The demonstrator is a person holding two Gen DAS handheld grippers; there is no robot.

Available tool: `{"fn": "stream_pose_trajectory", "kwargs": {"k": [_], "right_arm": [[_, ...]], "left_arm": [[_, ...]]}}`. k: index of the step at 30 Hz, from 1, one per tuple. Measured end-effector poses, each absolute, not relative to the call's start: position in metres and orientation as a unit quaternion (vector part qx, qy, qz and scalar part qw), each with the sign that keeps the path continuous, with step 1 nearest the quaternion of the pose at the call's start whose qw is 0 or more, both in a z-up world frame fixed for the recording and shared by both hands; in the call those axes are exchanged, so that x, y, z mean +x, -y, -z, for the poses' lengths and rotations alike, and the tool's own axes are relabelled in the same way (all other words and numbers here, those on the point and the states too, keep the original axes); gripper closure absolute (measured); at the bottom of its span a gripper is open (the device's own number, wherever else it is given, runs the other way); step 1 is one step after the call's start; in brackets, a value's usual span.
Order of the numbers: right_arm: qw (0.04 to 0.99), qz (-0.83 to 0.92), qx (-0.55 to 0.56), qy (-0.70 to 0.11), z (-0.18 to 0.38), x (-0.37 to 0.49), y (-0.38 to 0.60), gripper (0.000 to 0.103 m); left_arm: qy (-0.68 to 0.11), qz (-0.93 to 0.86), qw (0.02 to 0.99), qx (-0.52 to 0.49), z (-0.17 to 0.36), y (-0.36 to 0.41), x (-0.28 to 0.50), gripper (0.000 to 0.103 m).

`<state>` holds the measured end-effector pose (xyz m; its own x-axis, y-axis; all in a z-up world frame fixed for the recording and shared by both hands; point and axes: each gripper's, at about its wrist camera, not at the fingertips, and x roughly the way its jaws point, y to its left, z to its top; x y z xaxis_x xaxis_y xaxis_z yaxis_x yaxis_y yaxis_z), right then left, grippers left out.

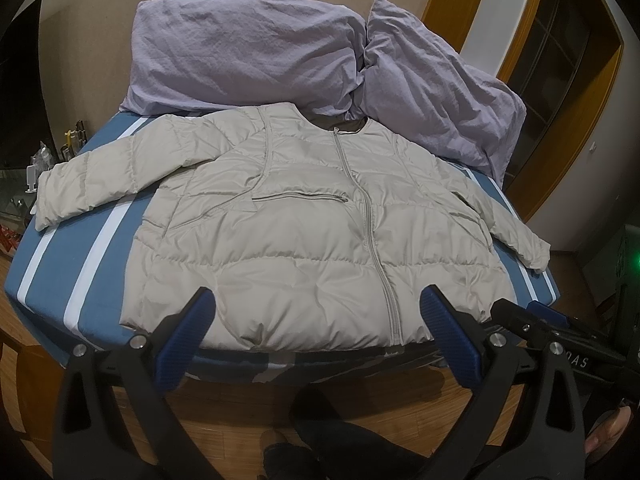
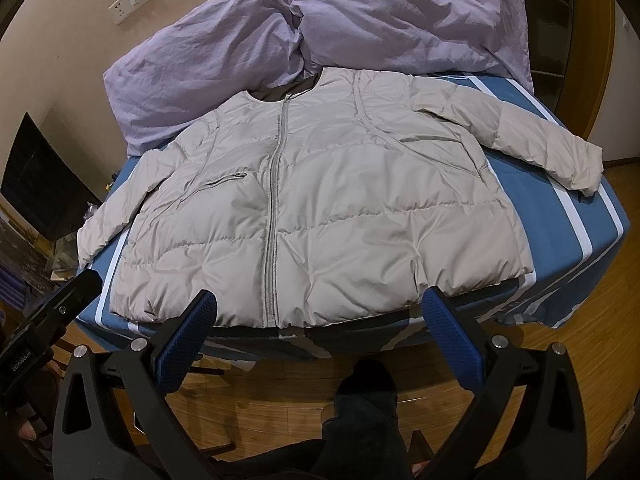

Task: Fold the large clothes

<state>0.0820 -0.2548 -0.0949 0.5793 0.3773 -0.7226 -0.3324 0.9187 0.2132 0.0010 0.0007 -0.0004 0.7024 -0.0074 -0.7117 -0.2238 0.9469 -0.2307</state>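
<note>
Both grippers, left gripper point(image 1: 316, 320) and right gripper point(image 2: 320, 320), are held wide open with nothing gripped, just short of the jacket's hem. The jacket point(image 1: 304, 224) is spread flat, zipped, front up on the striped bed point(image 1: 80, 264), sleeves out, collar by the pillows point(image 1: 248, 48). Folding looks not yet begun; a sleeve likely needs to be pinched and carried inward. Partial lettering "AS" is made out on the other tool's body; nothing more can be read.

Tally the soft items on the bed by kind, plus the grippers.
Beige puffer jacket: 1
Lilac pillows: 2, one left, one right
Grippers, both open: 2, left gripper, right gripper
Total: 5
</note>
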Motion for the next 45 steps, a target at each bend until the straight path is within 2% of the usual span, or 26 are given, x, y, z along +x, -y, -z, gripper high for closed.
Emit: {"fn": "stream_pose_trajectory", "kwargs": {"k": [10, 13, 24, 36, 41, 45], "right_arm": [[0.885, -0.188, 0.047, -0.424, 0.097, 0.105, 0.264, 0.001], [0.885, -0.181, 0.055, -0.426, 0.098, 0.115, 0.267, 0.001], [0.892, -0.124, 0.100, -0.423, 0.105, 0.185, 0.309, 0.001], [0.889, 0.041, 0.201, -0.410, 0.113, 0.294, 0.435, 0.001], [0.880, 0.118, 0.211, -0.408, 0.124, 0.329, 0.491, 0.001], [0.872, 0.170, 0.214, -0.407, 0.130, 0.347, 0.527, 0.005]], "left_arm": [[-0.393, -0.060, 0.904, -0.159, 0.033, -0.010, 0.030, 0.002], [-0.395, -0.063, 0.902, -0.160, 0.021, -0.008, 0.031, 0.002], [-0.415, -0.086, 0.892, -0.158, 0.030, -0.018, 0.073, 0.002], [-0.440, -0.102, 0.881, -0.140, 0.041, -0.027, 0.135, 0.002], [-0.449, -0.101, 0.878, -0.135, 0.046, -0.029, 0.162, 0.002], [-0.456, -0.100, 0.874, -0.135, 0.050, -0.030, 0.180, 0.002]]}}
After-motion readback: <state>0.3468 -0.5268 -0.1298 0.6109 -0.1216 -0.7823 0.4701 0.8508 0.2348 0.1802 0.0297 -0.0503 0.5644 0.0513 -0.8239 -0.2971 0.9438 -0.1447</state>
